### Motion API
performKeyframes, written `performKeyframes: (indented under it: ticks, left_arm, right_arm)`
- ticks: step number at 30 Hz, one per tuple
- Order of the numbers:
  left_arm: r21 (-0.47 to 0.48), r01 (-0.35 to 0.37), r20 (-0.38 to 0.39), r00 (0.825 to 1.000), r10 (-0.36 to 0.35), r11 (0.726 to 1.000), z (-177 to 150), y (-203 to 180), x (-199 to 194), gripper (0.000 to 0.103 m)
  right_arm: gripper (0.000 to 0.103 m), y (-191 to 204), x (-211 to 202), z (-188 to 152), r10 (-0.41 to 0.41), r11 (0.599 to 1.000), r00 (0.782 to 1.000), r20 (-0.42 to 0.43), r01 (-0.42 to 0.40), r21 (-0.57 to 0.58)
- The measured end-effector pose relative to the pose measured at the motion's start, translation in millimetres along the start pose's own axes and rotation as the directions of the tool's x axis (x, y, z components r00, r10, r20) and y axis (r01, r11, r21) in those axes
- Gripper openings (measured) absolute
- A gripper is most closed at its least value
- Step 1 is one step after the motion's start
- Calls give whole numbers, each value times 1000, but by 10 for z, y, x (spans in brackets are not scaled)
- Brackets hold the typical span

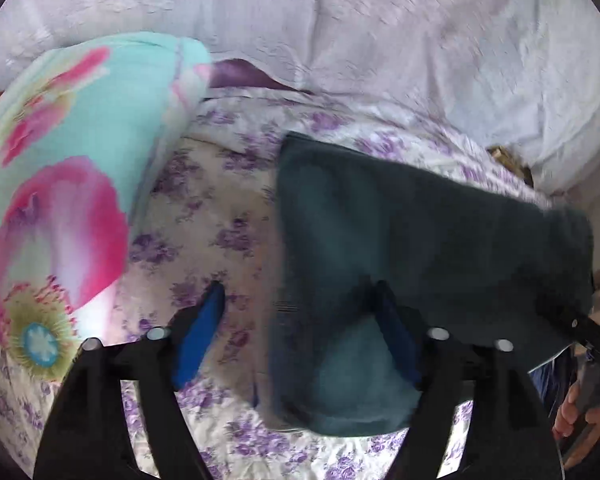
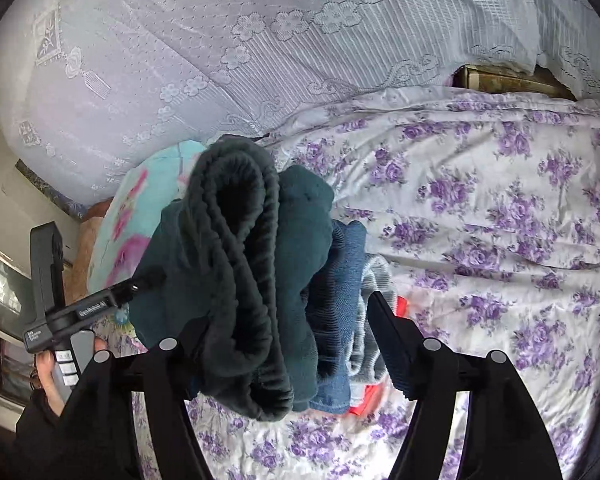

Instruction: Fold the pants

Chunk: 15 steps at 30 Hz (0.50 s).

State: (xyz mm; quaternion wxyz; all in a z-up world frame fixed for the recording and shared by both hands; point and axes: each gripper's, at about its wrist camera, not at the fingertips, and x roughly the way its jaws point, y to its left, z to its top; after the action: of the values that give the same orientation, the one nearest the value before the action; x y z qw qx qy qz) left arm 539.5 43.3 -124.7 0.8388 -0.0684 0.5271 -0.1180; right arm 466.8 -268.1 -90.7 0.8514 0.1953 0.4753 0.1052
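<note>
Left gripper jaws spread, gripping nothing; pants lay folded on the bed, under the right finger. Right gripper jaws spread; pants' waistband between them, unpinched.

In the right wrist view, the black body of the left hand-held gripper carries a small white brand word that looks like "GenRobot.AI"; the letters are tiny and I am not fully sure of them. A white label lower on the same body is too small to read. In the left wrist view, the right hand-held gripper shows some white letters, partly cut off and not readable.
</note>
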Motion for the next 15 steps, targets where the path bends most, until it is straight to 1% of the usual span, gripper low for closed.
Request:
performKeyframes:
  ticks: [2,4,6,7,8,9,10,11,12,13,15]
  left_arm:
    - [-23,-12,16,1000,13,1000,-51,98,-186,73]
    - [-25,-25,60,998,27,999,-153,124,-461,74]
    - [-22,-39,82,996,41,999,-282,78,-701,77]
    - [-17,-41,99,994,43,999,-386,27,-848,87]
    - [-12,-52,118,992,53,999,-477,-18,-964,97]
    - [5,-85,152,985,83,996,-648,-117,-1147,98]
    - [24,-116,181,977,110,993,-812,-219,-1305,98]
    - [39,-137,199,972,127,990,-949,-303,-1426,98]
    - [57,-156,213,967,141,986,-1144,-405,-1569,98]
    - [65,-166,226,963,147,984,-1340,-485,-1702,98]
    - [56,-175,237,959,157,983,-1695,-582,-1916,98]
  right_arm:
    - [70,25,-209,-15,5,1000,1000,21,-5,2]
    - [70,89,-426,-53,10,1000,998,66,-9,-20]
    - [71,209,-712,-124,-19,999,993,113,24,-44]
    - [72,275,-848,-176,-34,998,990,134,42,-57]
    - [77,371,-1008,-272,-59,994,986,158,73,-83]
    - [82,446,-1121,-365,-91,988,980,179,111,-106]
    - [85,520,-1231,-486,-130,980,972,197,157,-125]
    - [91,590,-1333,-632,-167,969,963,214,200,-145]
    - [96,663,-1437,-832,-183,961,956,230,223,-163]
    - [99,717,-1523,-1018,-184,959,955,233,226,-170]
    - [99,761,-1649,-1426,-176,961,961,211,214,-173]
